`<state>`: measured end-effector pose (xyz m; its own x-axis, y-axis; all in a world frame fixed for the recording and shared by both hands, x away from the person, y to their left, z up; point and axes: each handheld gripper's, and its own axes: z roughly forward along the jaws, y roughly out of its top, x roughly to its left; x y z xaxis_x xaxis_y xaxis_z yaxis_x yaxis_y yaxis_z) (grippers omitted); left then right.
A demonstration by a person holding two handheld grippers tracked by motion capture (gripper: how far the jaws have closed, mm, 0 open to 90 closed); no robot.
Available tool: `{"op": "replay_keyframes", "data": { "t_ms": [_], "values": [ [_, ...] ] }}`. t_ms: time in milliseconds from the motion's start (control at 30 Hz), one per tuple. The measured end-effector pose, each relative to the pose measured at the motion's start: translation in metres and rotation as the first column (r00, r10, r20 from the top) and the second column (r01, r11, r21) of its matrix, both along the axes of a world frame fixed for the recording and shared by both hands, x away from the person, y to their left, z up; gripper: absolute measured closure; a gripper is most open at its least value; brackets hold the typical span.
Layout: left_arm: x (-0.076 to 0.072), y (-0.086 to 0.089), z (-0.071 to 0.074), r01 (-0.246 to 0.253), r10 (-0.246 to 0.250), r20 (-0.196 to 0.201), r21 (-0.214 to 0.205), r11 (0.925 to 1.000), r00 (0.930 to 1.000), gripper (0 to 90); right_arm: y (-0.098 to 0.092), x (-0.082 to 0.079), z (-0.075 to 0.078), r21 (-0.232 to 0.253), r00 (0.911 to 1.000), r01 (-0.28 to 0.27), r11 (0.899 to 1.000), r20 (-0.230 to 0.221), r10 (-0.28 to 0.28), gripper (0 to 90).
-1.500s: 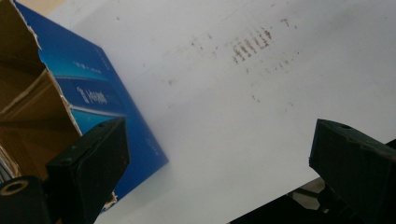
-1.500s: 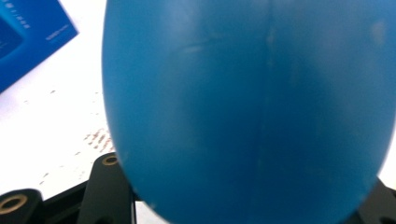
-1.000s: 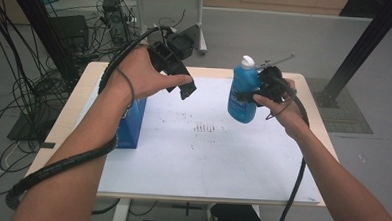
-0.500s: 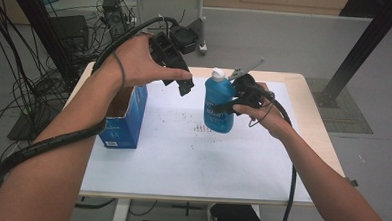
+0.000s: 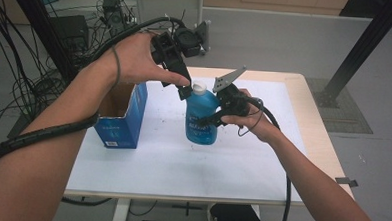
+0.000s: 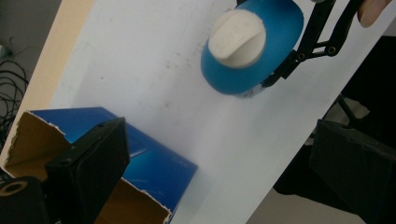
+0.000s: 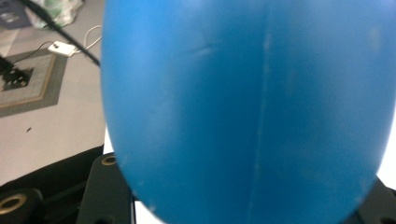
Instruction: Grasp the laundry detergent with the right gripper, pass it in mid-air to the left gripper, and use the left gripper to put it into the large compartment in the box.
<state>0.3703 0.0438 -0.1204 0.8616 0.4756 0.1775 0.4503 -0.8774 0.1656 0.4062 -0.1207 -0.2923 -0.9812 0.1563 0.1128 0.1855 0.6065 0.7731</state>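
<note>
A blue bottle (image 5: 201,118) with a white cap (image 5: 199,87) stands upright over the middle of the white mat (image 5: 181,165). My right gripper (image 5: 218,115) is shut on its body from the right. In the right gripper view the bottle's blue wall (image 7: 247,107) sits between my jaws (image 7: 243,203). My left gripper (image 5: 185,91) hangs open just above and left of the cap, with nothing in it. From the left gripper view I look down past my open jaws (image 6: 219,135) on the cap (image 6: 236,38) and bottle (image 6: 275,51). I cannot tell whether the bottle's base touches the mat.
An open blue cardboard box (image 5: 118,119) stands on the mat's left side, also in the left gripper view (image 6: 140,158). The wooden table edge (image 5: 313,125) runs beyond the mat. Cables and equipment lie on the floor at left.
My right gripper has carried the bottle leftward from the table's right side to the middle, bringing the cap under my left gripper. The left hand has barely moved.
</note>
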Motion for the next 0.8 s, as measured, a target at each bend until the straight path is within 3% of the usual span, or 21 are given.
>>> {"op": "replay_keyframes", "data": {
  "t_ms": [400,800],
  "values": [
    [0.002,-0.004,-0.006,0.043,-0.042,-0.044,0.035,0.9984,0.9982,5.4,0.01,-0.007,-0.002,-0.025,0.9951,-0.096,0.995,0.02,0.097,43.1],
    [0.001,-0.015,-0.014,0.118,-0.112,-0.1,0.051,0.9917,0.9886,5.5,0.015,-0.011,-0.001,-0.025,0.9885,-0.149,0.989,0.022,0.149,43.1]
  ]
}}
